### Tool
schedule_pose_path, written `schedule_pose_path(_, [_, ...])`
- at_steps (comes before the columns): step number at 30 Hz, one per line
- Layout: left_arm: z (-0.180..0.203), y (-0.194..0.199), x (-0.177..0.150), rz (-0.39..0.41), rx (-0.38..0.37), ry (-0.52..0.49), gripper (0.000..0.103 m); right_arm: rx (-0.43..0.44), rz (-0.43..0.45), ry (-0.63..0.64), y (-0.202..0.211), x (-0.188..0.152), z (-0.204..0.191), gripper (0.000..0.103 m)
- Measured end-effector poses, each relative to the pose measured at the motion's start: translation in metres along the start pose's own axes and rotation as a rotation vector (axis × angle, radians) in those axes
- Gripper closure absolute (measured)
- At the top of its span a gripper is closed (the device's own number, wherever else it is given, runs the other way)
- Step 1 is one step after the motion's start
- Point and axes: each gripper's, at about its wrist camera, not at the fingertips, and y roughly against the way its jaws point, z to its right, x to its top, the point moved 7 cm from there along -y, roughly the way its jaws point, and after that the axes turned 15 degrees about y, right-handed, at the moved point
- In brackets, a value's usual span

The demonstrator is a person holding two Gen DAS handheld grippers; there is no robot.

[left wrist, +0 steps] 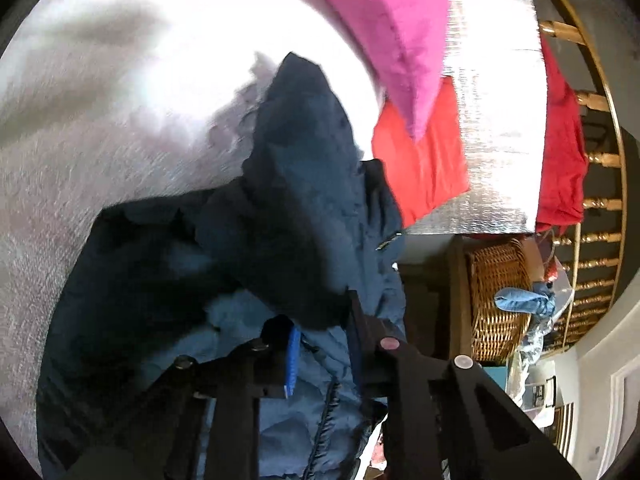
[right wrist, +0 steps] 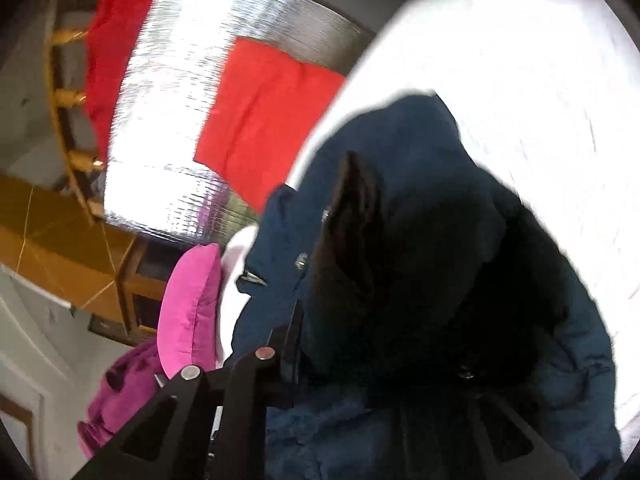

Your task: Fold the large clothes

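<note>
Jacket [left wrist: 288, 184] cloth fills the near part of both views. It is dark blue and puffy, with crinkly folds and a stitched seam. It lies on a white sheet [left wrist: 120, 128] that looks soft and a bit fuzzy. In the left view its long shape runs from near to far, ending in a pointed tip at the far end. In the right view [right wrist: 420, 168] it also runs from near to far, with a rounded far end like a hood.

The left gripper [left wrist: 320, 340] is pinching a fold of the jacket between its black fingers, which sit close together. The right gripper [right wrist: 332, 320] is deep in the dark cloth too. Its fingers are hard to see there, but they look pressed together on the jacket.

Far off, a pink pillow [left wrist: 392, 40] and a red cloth [left wrist: 420, 160] lie on a shiny silver cover [left wrist: 500, 80]. A woven basket [left wrist: 500, 300] stands at the right in the left view.
</note>
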Motion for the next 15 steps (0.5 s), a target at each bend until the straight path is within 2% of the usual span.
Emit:
schedule_pose_path(1, [0.003,0.001,-0.001,0.009,-0.001,-0.017,0.082,-0.006,0.009,0.028,0.003,0.001,-0.005,0.083])
schedule_pose_path(3, [0.0,0.0,-0.003,0.018,0.044,-0.049,0.082,-0.051,-0.001,0.066,0.001,-0.002,-0.002,0.083])
schedule_pose_path(4, [-0.007,-0.006,-0.003,0.016,0.1,-0.054,0.082,-0.078,-0.021,0.063,-0.004,-0.006,0.004,0.083])
schedule_pose_path(6, [-0.019,-0.014,0.002,0.006,0.136,-0.022,0.082,-0.101,-0.074,0.021,-0.016,-0.016,0.019,0.083])
schedule_pose_path(10, [-0.017,-0.011,0.004,0.004,0.149,-0.015,0.08,-0.053,-0.087,-0.031,-0.014,-0.016,0.025,0.079])
schedule_pose_path(11, [-0.016,-0.009,0.004,0.015,0.158,-0.015,0.076,-0.05,-0.088,-0.029,-0.012,-0.014,0.023,0.079])
schedule_pose_path(12, [-0.016,-0.008,0.004,0.018,0.166,-0.011,0.071,-0.047,-0.091,-0.033,-0.011,-0.014,0.022,0.075])
schedule_pose_path(13, [-0.019,-0.007,0.005,0.019,0.179,0.003,0.06,-0.046,-0.098,-0.049,-0.009,-0.014,0.025,0.069])
schedule_pose_path(14, [-0.02,-0.008,0.006,0.015,0.176,0.018,0.056,-0.037,-0.106,-0.071,-0.009,-0.015,0.027,0.045])
schedule_pose_path(15, [-0.022,-0.007,0.007,0.01,0.164,0.032,0.055,-0.01,-0.111,-0.105,-0.01,-0.017,0.028,0.03])
